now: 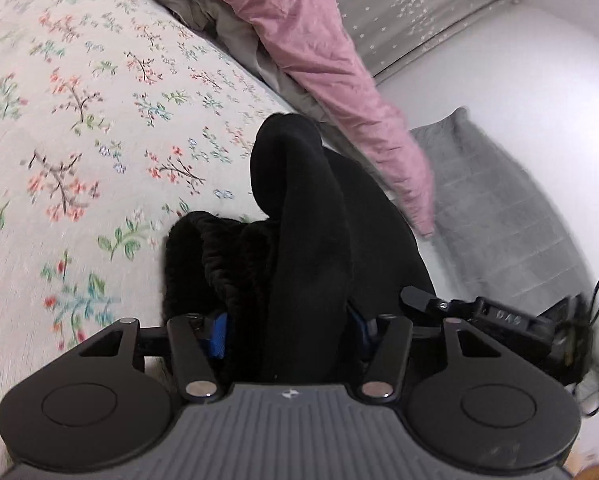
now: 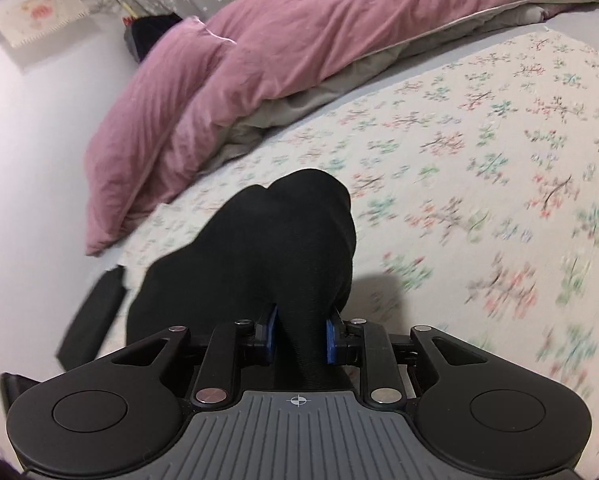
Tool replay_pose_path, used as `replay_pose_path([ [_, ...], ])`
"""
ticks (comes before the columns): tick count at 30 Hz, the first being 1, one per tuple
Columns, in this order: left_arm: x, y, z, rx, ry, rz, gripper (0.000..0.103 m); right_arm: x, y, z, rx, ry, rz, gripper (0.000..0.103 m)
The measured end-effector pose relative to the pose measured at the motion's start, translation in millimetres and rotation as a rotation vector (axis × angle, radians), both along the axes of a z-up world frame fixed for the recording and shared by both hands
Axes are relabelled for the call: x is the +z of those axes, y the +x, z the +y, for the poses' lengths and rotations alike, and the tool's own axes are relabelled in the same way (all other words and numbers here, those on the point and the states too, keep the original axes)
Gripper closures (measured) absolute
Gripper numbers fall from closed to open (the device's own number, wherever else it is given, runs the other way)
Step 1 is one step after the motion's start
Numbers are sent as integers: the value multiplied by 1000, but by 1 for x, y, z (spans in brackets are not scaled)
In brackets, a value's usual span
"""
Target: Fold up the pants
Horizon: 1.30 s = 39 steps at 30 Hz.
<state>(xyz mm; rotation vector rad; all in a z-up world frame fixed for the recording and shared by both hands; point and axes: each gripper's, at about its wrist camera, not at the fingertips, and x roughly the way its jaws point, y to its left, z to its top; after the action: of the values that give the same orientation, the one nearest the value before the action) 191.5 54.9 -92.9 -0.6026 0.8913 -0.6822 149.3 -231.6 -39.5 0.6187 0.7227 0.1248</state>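
The black pants (image 1: 299, 216) are bunched up and lifted over the floral bedspread (image 1: 79, 120). My left gripper (image 1: 291, 332) is shut on a thick fold of the pants, with the blue pads (image 1: 218, 334) pressed against the cloth. A fuzzy waistband part hangs at its left. My right gripper (image 2: 299, 338) is shut on another fold of the pants (image 2: 283, 240), blue pads (image 2: 332, 340) on both sides. The right gripper (image 1: 479, 312) also shows in the left wrist view, at the right.
A pink duvet (image 2: 227, 80) lies piled along the bed's far edge, over the floral bedspread (image 2: 479, 160). A grey rug (image 1: 499, 208) lies on the pale floor beside the bed. A dark flat object (image 2: 95, 320) sits at the bed's left edge.
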Motion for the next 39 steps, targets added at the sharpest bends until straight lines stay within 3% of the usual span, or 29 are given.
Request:
replay_pose_path([
  [4, 0, 3, -5, -25, 70, -27, 22, -27, 16, -4, -47, -49, 90, 65],
  [8, 28, 0, -12, -54, 177, -104, 22, -31, -2, -3, -65, -100, 46, 56],
  [10, 45, -6, -17, -52, 257, -183, 23, -22, -13, -2, -71, -137, 5, 53],
  [13, 73, -21, -27, 1, 400, -378, 23, -5, -24, 5, -82, -228, -62, 53],
  [16, 91, -24, -41, -8, 449, -489, 23, 8, -34, 17, -65, -302, -118, 50],
  [19, 93, -22, -62, -79, 478, -537, 23, 15, -41, 30, -35, -359, -137, 50],
  [23, 65, -18, -80, -148, 534, -499, 28, 10, -43, 54, 19, -413, -148, 50],
  [26, 35, -17, -76, -118, 612, -450, 28, -4, -43, 63, 53, -429, -112, 50],
  [29, 22, -11, -61, -74, 560, -374, 21, -23, -44, 73, 102, -451, -59, 50],
  [31, 14, 1, -52, -69, 479, -266, 20, -38, -44, 79, 123, -444, -22, 49],
  [35, 23, -12, -46, -36, 446, -267, 20, -37, -52, 81, 83, -445, -43, 49],
  [39, 42, -32, -41, 3, 467, -293, 18, -22, -70, 78, 82, -455, -57, 41],
])
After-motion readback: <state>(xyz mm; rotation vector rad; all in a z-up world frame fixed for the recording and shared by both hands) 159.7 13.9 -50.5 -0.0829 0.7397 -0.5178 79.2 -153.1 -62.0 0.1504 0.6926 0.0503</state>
